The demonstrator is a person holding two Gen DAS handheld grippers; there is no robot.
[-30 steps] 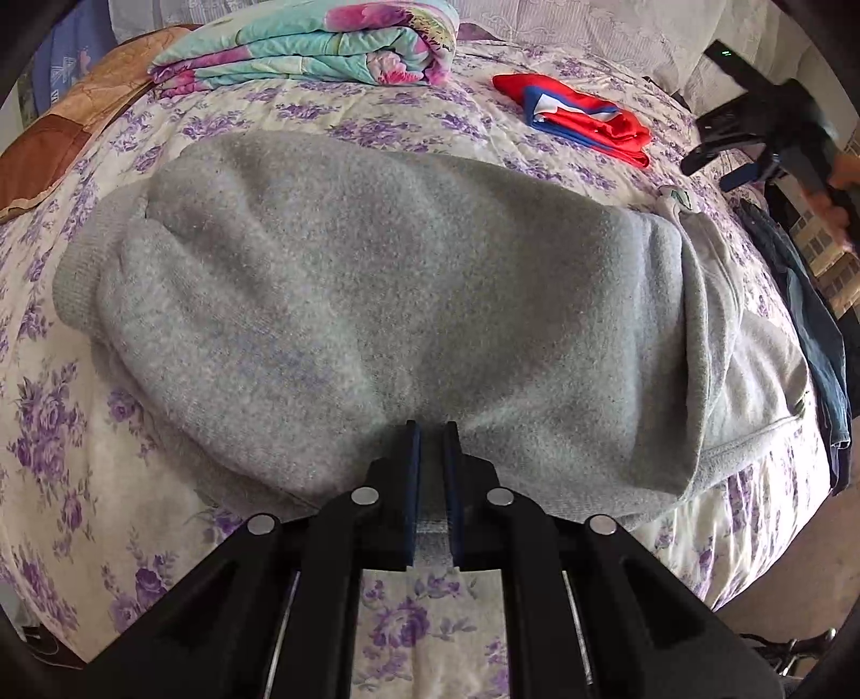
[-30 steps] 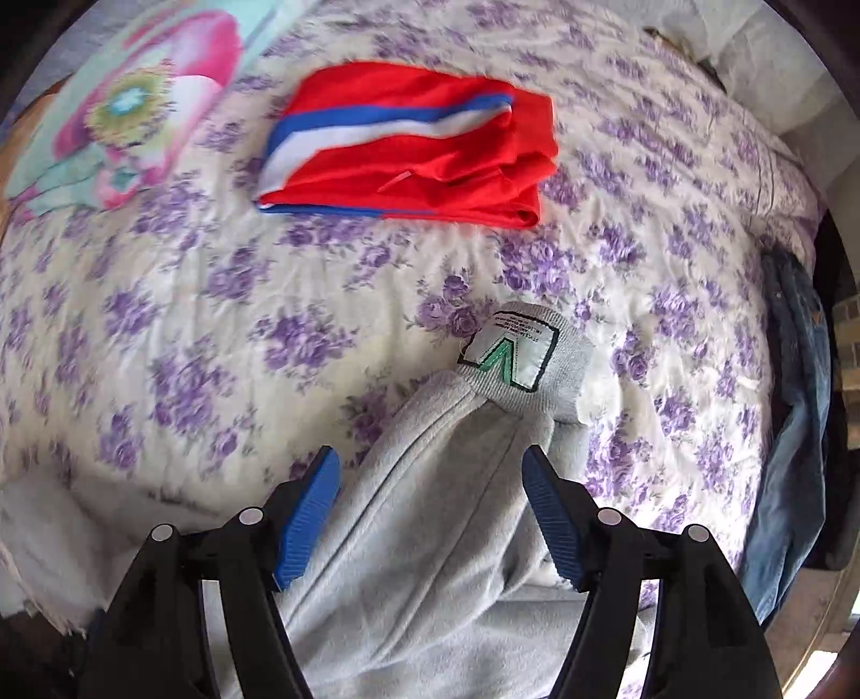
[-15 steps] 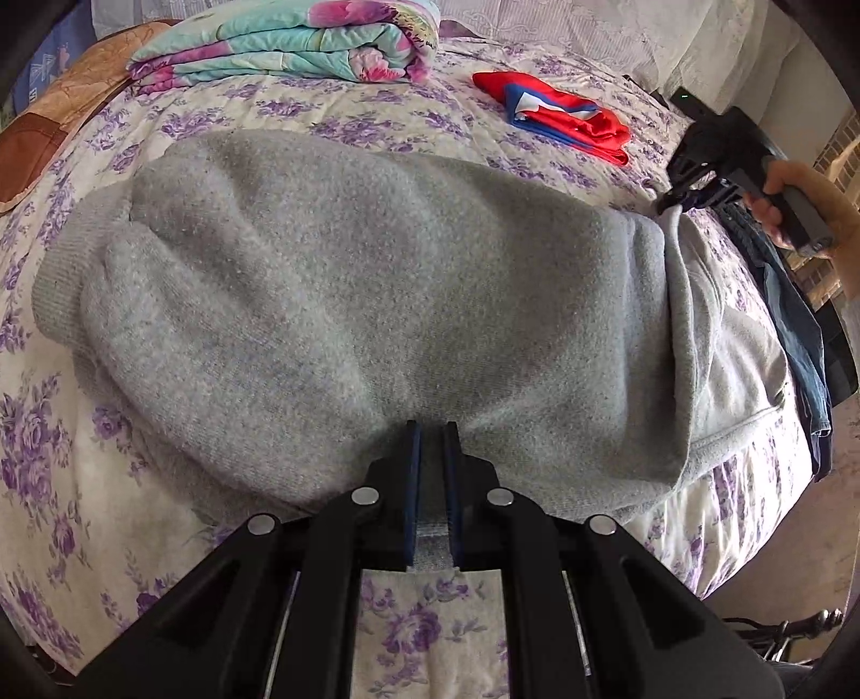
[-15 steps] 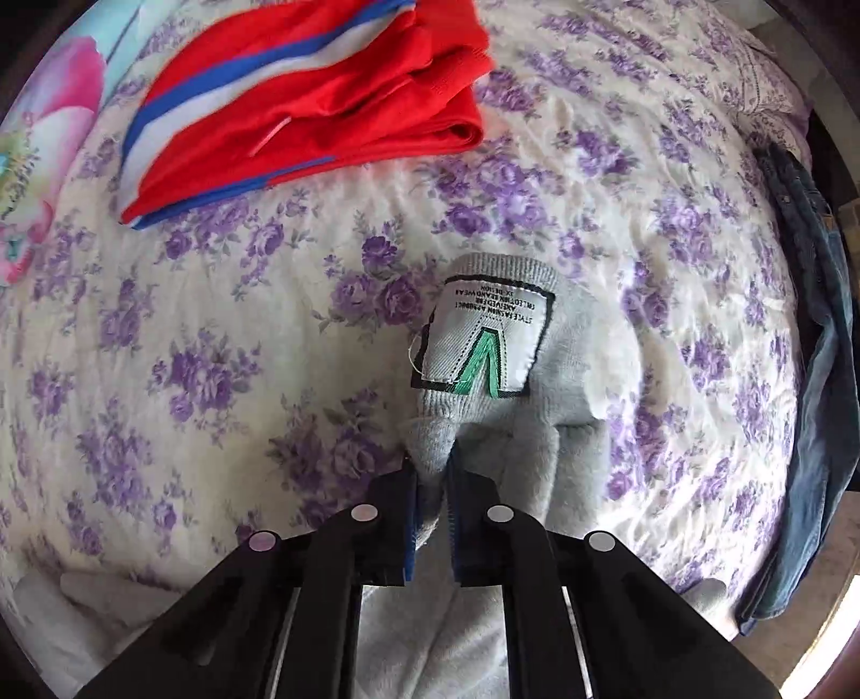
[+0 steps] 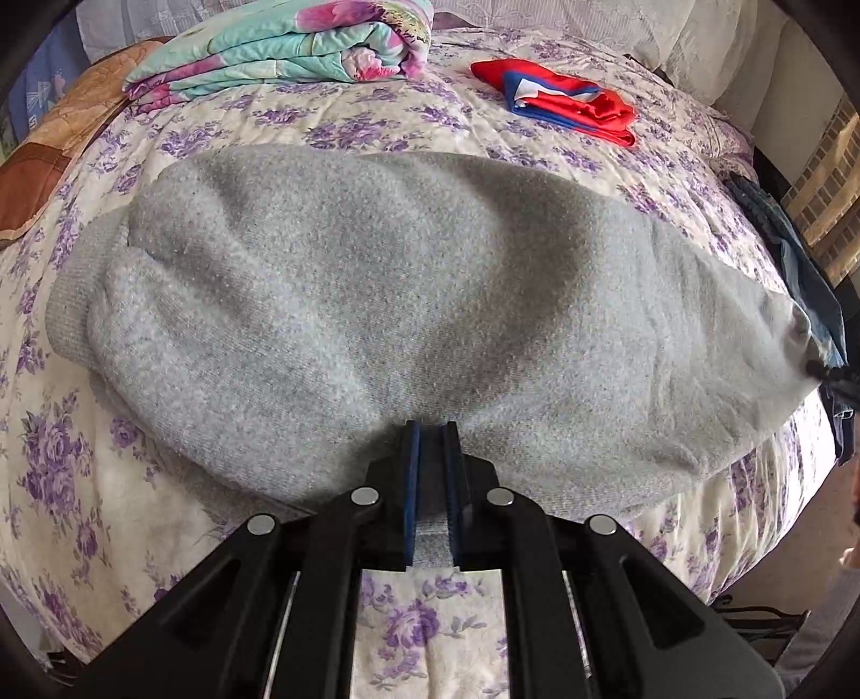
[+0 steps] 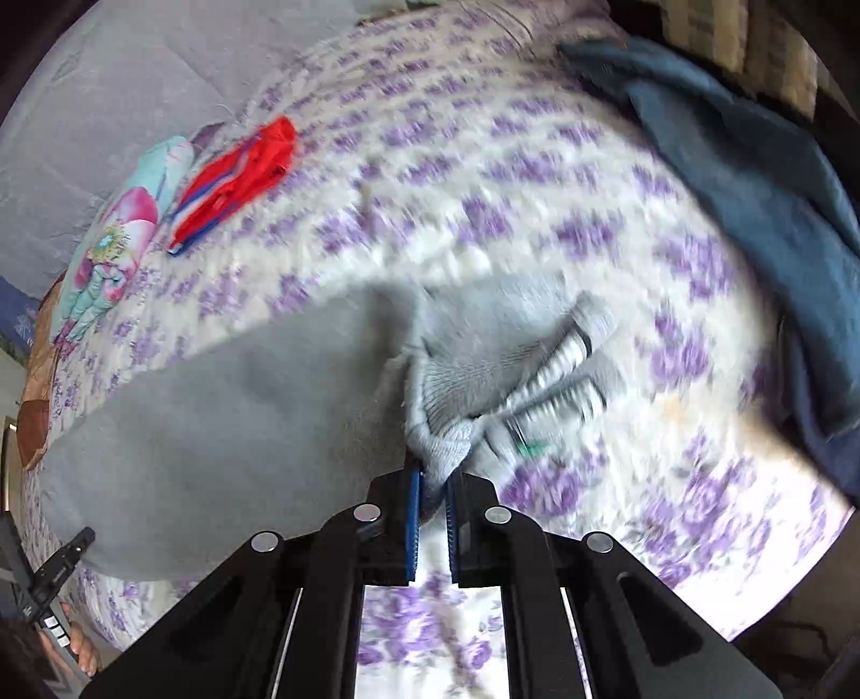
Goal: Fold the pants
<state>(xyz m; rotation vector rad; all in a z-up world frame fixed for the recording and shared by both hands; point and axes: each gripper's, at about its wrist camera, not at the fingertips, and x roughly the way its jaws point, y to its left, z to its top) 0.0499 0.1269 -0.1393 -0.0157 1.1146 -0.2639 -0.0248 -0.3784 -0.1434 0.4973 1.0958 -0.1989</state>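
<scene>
On the floral bedspread [image 5: 376, 123], both grippers' jaws clench the grey pants [image 5: 376, 301], left gripper [image 5: 430, 473] mid-edge, right gripper [image 6: 431, 503] at the waistband.

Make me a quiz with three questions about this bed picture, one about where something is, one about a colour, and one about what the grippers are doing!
1. Where is the folded red garment?
A. On the bed beyond the grey pants
B. Under the grey pants
C. On the floor

2. What colour are the flowers on the bedspread?
A. Yellow
B. Purple
C. Green

3. What is the left hand-held gripper doing?
A. Open, above the bed
B. Holding the red garment
C. Shut on the grey pants

Answers:
1. A, it lies on the bedspread past the pants, near the floral quilt.
2. B, purple blooms cover the cream cloth.
3. C, grey cloth is pinched between its blue pads; the right hand-held gripper pinches the pants too, at the ribbed end with the label.
</scene>
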